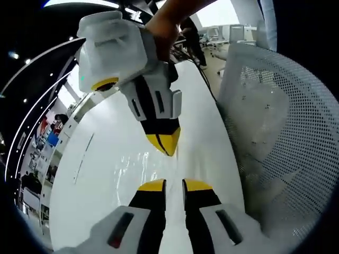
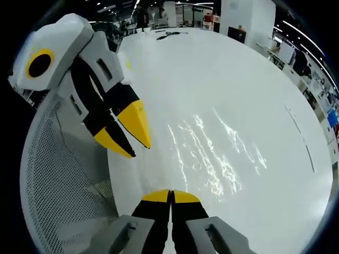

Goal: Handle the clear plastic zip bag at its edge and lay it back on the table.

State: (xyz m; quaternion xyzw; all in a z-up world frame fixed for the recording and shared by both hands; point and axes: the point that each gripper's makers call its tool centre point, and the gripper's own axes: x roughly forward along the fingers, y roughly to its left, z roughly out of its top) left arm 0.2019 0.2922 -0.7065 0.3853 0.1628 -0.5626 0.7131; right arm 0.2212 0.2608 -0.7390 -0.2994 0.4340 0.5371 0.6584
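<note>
Left gripper view spreads the white counter [image 1: 106, 174] wide, a mesh chair [image 1: 286, 121] at three o'clock. The clear zip bag [image 2: 212, 159] lies flat, glinting, likely already set down. Right gripper [image 2: 170, 197] has its fingers pressed closed, pinching the bag's near edge; left gripper [image 1: 175, 185] sits slightly parted, empty.
</note>
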